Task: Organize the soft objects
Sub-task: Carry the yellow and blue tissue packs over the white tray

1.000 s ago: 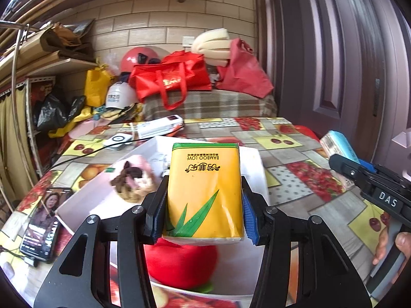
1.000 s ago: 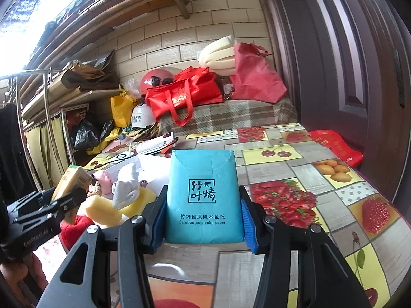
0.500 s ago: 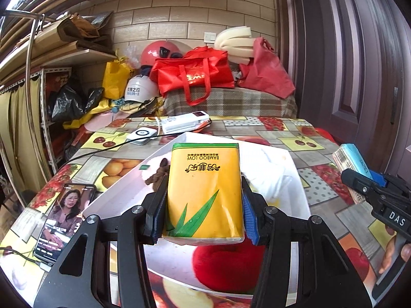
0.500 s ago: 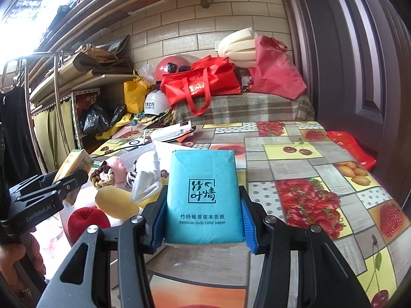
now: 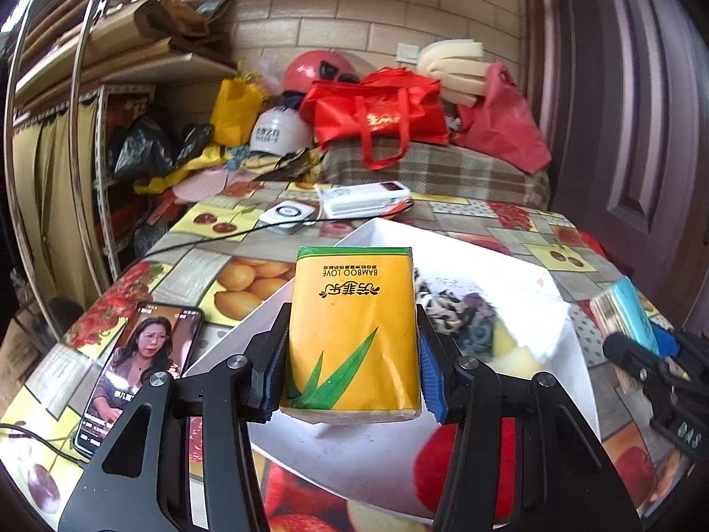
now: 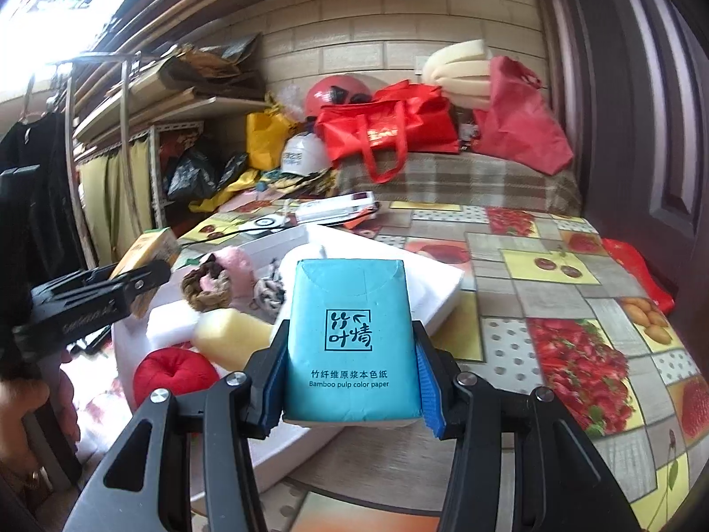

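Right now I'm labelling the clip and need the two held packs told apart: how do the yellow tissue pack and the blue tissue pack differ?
The yellow tissue pack sits in the left gripper; the blue tissue pack in the right gripper. Yellow reads BAMBOO LOVE upside down, with a green leaf; blue reads "Bamboo pulp color paper" upright. Both are soft, rectangular and clamped between blue pads.

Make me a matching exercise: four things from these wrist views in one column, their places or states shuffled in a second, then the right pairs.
Things
1. yellow tissue pack
2. blue tissue pack
3. red plush apple
4. phone

Places or states
A. lying flat on the tablecloth, screen lit
B. clamped between the left gripper jaws
C. resting in the white tray
D. clamped between the right gripper jaws

Pairs: 1-B, 2-D, 3-C, 4-A
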Demonstrator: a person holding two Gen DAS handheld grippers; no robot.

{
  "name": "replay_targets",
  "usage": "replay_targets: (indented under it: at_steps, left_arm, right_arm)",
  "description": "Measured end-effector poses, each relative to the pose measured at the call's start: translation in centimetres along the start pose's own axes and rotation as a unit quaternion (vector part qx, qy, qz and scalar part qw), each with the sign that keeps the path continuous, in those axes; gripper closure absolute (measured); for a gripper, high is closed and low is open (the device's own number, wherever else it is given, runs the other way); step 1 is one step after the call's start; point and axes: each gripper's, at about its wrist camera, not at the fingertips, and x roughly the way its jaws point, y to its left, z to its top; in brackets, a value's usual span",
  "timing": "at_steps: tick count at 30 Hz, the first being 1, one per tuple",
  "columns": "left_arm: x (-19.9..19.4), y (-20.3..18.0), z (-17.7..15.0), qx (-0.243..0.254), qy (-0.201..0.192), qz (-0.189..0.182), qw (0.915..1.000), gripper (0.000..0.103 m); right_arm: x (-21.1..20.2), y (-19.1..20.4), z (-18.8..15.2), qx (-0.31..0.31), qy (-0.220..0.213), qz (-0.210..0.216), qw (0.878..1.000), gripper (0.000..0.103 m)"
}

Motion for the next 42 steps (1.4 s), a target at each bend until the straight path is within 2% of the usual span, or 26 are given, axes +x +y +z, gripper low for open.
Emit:
replay_targets:
  at_steps: [3,8,13,19,26,29,34,42]
  left_arm:
    - [0.8,0.9,0.1,-0.016,0.014,0.002,0.9998,0.053]
    - [2.1,0.7,0.6,-0.003,0.024,0.015,0.9996,0.053]
    - [3.2,0.1,0.9,0.013,0.035,0.017,0.9992,0.053]
    - [4.0,0.0,1.0,0.018,0.044,0.013,0.9988,0.053]
    - [5.6,-0.5,1.5,0.024,0.057,0.013,0.9980,0.053]
    - [5.6,-1.3,1.6,0.042,0.051,0.012,0.9977,0.053]
    - [5.6,-2.5,1.5,0.074,0.045,0.003,0.9962,0.053]
    - [5.9,-1.9,1.7,0.055,0.052,-0.014,0.9970,0.053]
  right_arm:
    - [0.3,1.1,0.0,-0.026,0.006,0.016,1.000,0.054]
    - [2.6,2.5,0.2,-0.048,0.052,0.044,0.997,0.054]
    - [5.2,2.4,0.7,-0.034,0.085,0.052,0.994,0.054]
    - [7.3,1.1,1.2,0.005,0.104,0.046,0.993,0.054]
    - [8.6,0.7,2.0,0.016,0.089,0.028,0.995,0.054]
    - [8.5,1.0,2.5,0.011,0.068,0.014,0.998,0.054]
    - [8.5,1.2,2.7,0.000,0.063,0.013,0.998,0.054]
    - [8.5,1.5,2.7,-0.006,0.057,0.010,0.998,0.053]
